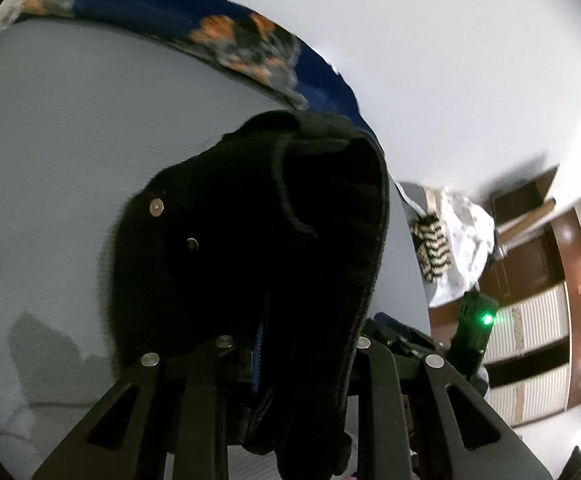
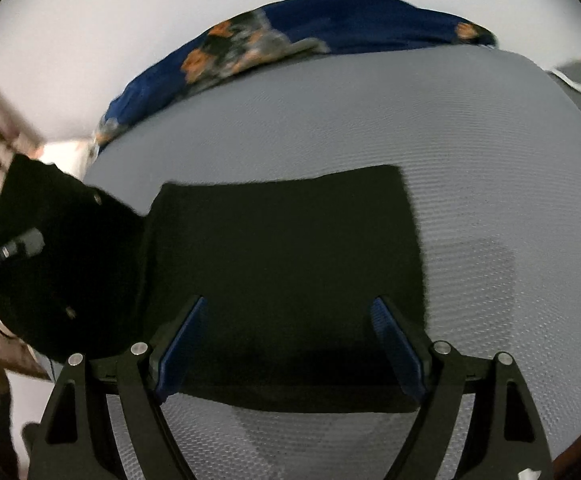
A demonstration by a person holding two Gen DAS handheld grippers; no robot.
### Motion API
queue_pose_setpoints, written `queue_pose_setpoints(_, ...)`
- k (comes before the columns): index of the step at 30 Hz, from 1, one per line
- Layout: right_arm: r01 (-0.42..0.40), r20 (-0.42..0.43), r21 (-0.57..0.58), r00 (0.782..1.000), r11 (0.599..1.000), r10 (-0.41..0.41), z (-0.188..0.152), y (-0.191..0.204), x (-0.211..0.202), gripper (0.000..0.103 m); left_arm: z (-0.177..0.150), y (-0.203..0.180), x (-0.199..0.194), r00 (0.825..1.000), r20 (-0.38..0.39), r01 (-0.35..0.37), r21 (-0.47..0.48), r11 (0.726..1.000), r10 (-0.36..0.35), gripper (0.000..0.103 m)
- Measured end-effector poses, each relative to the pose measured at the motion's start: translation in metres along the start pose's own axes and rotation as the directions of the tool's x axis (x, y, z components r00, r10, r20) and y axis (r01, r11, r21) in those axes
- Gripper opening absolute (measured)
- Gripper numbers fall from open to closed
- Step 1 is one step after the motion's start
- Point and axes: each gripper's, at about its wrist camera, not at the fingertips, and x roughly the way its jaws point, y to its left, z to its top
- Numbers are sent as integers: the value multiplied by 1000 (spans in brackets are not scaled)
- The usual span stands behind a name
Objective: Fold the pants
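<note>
Black pants [image 2: 286,256] between spread right jaws, apparently untouched.

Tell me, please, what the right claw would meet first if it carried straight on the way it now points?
Most likely the black pants: the open right claw points at the flat folded part lying on the grey mattress, its fingers astride the near edge. Depth is hard to judge through the fisheye.

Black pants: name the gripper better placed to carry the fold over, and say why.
Left. The left gripper is shut on the black pants at the lifted end; the right gripper hangs open above the flat part.
</note>
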Motion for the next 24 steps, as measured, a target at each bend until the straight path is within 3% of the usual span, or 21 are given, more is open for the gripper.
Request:
queue_pose_setpoints(9, 31, 14, 71, 999, 997, -32, 1, -40, -4, 82, -2, -40, 94, 990, -139, 13, 62, 998, -5, 23)
queue_pose_setpoints(14, 13, -2, 90, 1000, 996, -13, 2, -49, 2, 82, -13, -42, 136, 978, -182, -78, 129, 989, 101, 24)
queue_pose_setpoints(17, -16, -14, 94, 1000, 995, 18, 4, -53, 7, 82, -22, -51, 141, 976, -166, -111, 180, 977, 142, 28)
queue_pose_setpoints(20, -98, -28, 129, 994, 987, 102, 5, -59, 14, 82, -26, -64, 137, 975, -152, -121, 250, 961, 162, 48)
queue_pose_setpoints(21, -135, -32, 151, 989, 979, 142, 7, -61, 18, 82, -28, -69, 133, 978, -139, -115, 275, 955, 158, 62)
queue_pose_setpoints(22, -159, -33, 164, 985, 973, 167, 7, -63, 20, 82, -30, -74, 127, 981, -114, -113, 300, 947, 154, 70)
queue_pose_setpoints(24, -212, -40, 197, 974, 957, 224, 7, -66, 28, 82, -31, -80, 117, 987, -88, -99, 348, 932, 138, 73)
